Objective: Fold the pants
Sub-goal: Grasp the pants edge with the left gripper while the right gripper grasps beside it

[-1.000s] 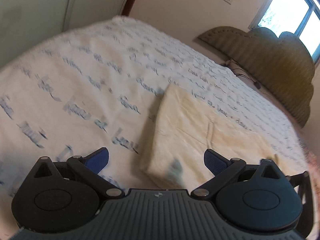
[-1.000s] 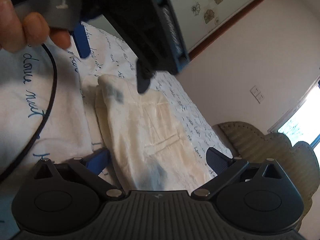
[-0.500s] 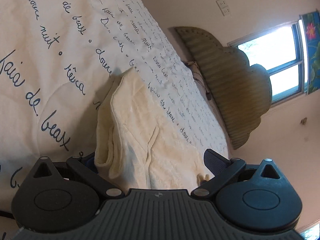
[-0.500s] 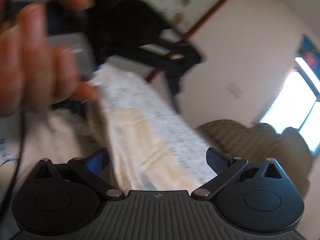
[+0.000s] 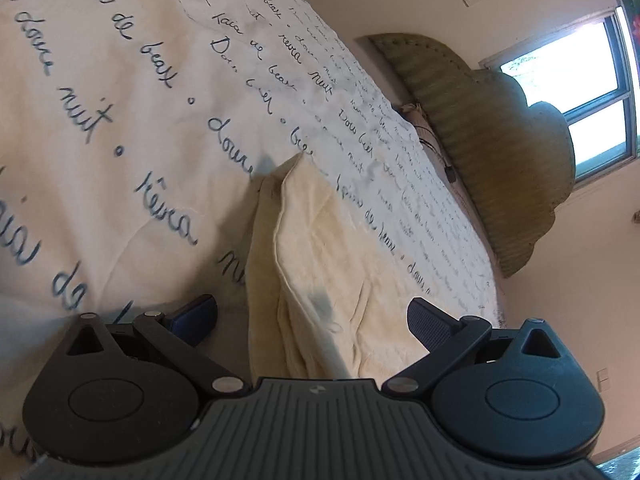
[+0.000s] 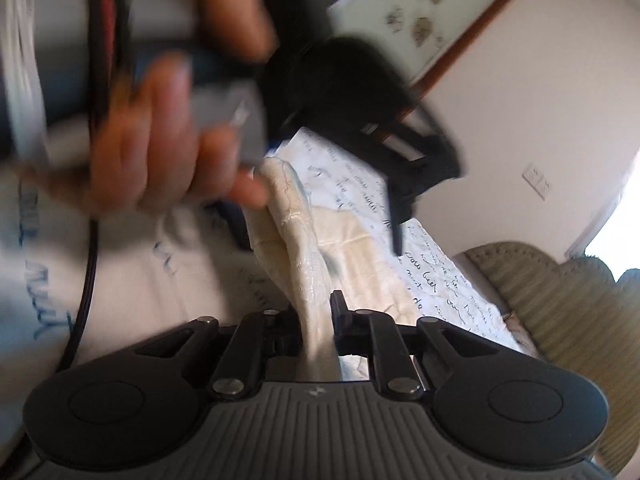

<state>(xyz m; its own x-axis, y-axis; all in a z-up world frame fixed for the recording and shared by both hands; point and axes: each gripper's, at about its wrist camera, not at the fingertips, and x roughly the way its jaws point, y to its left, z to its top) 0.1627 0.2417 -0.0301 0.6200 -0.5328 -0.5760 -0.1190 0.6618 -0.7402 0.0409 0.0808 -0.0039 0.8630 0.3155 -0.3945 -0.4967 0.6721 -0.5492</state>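
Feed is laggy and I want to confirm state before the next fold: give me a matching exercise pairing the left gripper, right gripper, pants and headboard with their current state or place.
Column one:
1. left gripper
2. right gripper
3. pants
4. headboard

Column two:
A. olive green, against the wall at the far end of the bed
B. jaws closed on cream fabric
C. cream, folded, lying on the script-printed bedspread
D. jaws wide apart, holding nothing

Pairs: 1-D, 2-B, 3-C, 4-A
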